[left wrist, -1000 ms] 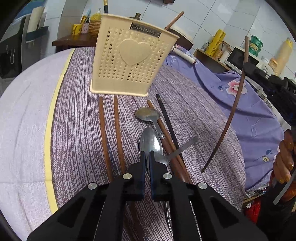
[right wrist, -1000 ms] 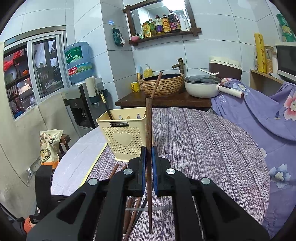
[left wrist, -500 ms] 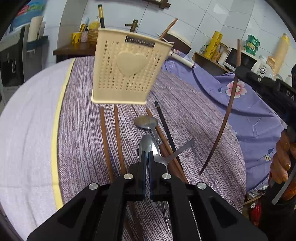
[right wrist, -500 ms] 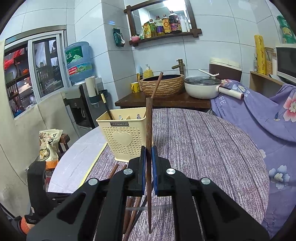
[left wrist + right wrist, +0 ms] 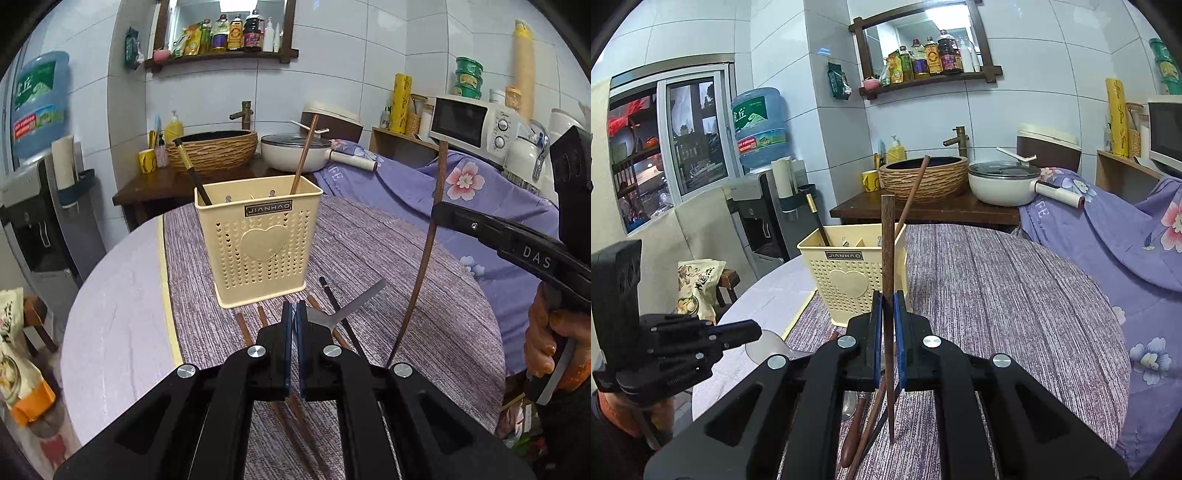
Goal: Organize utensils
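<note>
A cream perforated utensil holder (image 5: 260, 240) stands on the striped purple cloth, also in the right wrist view (image 5: 849, 275). It holds a black chopstick (image 5: 192, 173) and a brown chopstick (image 5: 303, 155). My left gripper (image 5: 294, 314) is shut on a steel spoon (image 5: 347, 308), lifted above the table, its handle pointing right. My right gripper (image 5: 885, 306) is shut on a brown chopstick (image 5: 887, 236), held upright in front of the holder; it also shows in the left wrist view (image 5: 428, 240). Several chopsticks (image 5: 340, 317) lie on the cloth below.
A spoon and loose chopsticks (image 5: 864, 424) lie on the cloth near the front edge. Behind the round table a dark side table (image 5: 923, 214) carries a woven basin and a white pan. A purple flowered cover (image 5: 480, 221) lies to the right.
My left gripper has lifted the steel spoon off the cloth and tilted up to face the holder. The right gripper keeps its chopstick upright, nearly still.
</note>
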Demonstrator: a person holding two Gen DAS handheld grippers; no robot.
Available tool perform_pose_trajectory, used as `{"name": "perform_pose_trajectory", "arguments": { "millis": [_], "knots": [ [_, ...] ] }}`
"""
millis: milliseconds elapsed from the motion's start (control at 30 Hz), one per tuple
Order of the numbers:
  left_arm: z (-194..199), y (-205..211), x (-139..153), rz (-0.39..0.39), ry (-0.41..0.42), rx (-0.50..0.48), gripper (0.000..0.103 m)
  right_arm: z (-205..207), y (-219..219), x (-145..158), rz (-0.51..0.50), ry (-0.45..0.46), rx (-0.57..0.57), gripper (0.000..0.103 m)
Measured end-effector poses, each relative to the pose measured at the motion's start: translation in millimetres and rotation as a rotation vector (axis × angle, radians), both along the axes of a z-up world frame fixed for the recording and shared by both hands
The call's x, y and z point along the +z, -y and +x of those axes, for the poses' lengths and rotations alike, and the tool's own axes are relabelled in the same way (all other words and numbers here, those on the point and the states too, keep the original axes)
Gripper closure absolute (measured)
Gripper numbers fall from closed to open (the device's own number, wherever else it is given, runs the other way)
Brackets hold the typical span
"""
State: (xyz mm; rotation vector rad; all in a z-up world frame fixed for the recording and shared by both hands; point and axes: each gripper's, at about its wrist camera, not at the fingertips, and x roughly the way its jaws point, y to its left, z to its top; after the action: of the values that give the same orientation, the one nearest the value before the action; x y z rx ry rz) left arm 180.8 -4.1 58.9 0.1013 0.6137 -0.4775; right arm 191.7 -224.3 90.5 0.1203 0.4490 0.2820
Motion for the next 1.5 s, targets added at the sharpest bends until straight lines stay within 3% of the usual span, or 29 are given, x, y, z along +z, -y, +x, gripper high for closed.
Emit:
{"name": "perform_pose_trajectory", "arguments": {
  "millis": [300, 700, 1000, 1133, 1267, 1500],
  "knots": [
    [-3, 1, 2, 0.034, 0.019, -0.024, 0.100, 0, -5, 7, -0.007, 0.006, 0.024, 0.096],
    [-2, 0, -1, 0.081, 0.018, -0.033, 0.100, -3, -5, 49, -0.058, 0.104, -0.003, 0.096],
    [5, -17, 45, 0.066, 0.125, 0.030, 0.100, 8, -9, 76, -0.044, 0.149, 0.023, 0.096],
    [15, -21, 79, 0.119, 0.199, 0.056, 0.100, 18, -13, 97, -0.049, 0.176, 0.033, 0.096],
    [41, -26, 106, 0.194, 0.219, 0.082, 0.100, 32, -14, 125, -0.008, 0.219, 0.040, 0.096],
    [83, -26, 118, 0.358, 0.184, 0.095, 0.100, 65, -25, 159, 0.003, 0.298, 0.014, 0.096]
  ]
}}
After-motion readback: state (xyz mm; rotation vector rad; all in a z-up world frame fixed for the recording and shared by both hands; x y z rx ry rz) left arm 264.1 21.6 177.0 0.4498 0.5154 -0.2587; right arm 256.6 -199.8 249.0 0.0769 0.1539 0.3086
